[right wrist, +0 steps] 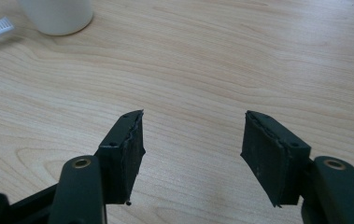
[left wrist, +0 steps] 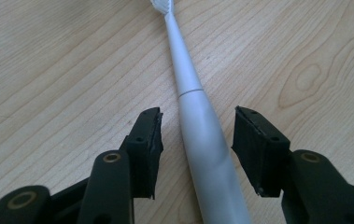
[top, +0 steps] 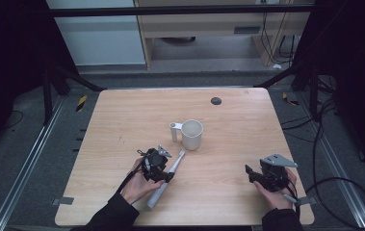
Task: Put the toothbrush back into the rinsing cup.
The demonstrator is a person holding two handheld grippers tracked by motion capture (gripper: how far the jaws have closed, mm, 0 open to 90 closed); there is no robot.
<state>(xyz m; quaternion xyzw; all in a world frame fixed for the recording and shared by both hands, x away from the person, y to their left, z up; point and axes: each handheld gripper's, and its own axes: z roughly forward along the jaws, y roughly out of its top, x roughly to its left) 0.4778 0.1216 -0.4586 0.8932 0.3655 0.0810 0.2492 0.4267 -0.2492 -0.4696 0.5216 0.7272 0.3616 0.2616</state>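
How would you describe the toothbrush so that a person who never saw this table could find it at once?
Start at the white mug near the middle of the wooden table. Just in front of it, toward the person's left hand, lies the toothbrush, between the open jaws of the left gripper. It is the only long, slim, pale grey thing, with white bristles pointing at the mug.

Toothbrush (top: 166,179) on the table (top: 228,125), before the mug (top: 191,134) (between the left claw's (left wrist: 197,135) jaws).

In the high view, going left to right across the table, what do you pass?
Left hand-held gripper → electric toothbrush lying flat → white mug → small dark disc near the far edge → right hand-held gripper.
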